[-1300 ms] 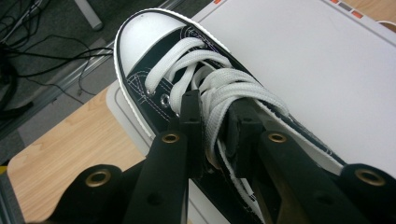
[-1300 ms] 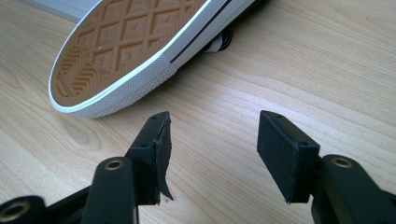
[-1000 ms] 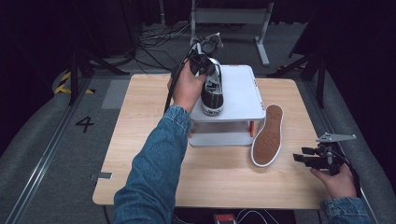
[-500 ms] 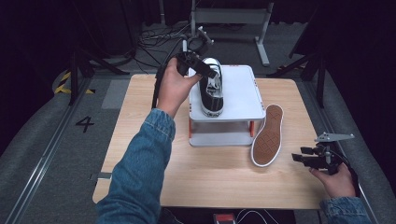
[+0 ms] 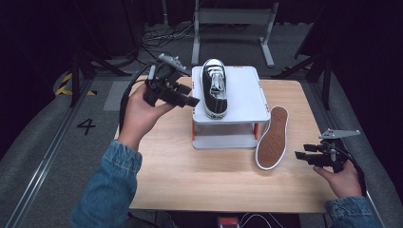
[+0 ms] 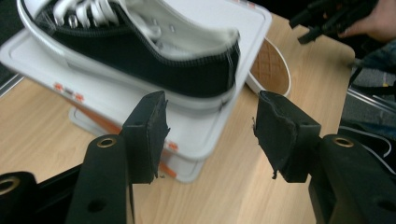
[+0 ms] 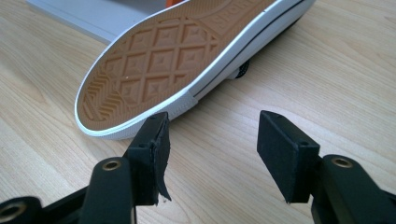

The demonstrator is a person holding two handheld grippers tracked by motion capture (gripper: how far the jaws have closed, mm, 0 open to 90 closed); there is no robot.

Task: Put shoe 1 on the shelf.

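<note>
While two sneakers share the scene, they sit in different places. One black sneaker with white laces stands upright on top of the white two-level stand, toe pointing away from the person, near the stand's left edge. The second sneaker lies on its side on the wooden table, tan sole facing the person's right side, leaning just beside the stand's right front corner.

One stand, two shoes, two grippers: that is the count on the table.

At the left, the left gripper hovers just beside the upright sneaker, apart from it. Its jaws have just been opening and now stand moderately wide with nothing between them; in the left gripper view the black sneaker rests on the stand beyond the two pads, untouched, and the other sneaker's sole shows past the stand's far corner.

Near the table's right edge, the right gripper is held low, pointing toward the sneaker that lies on its side. Its jaws stand apart, empty. From the right gripper view, the tan diamond-patterned sole lies just ahead of the pads, close to the left pad, though I cannot tell whether it touches it.
</note>
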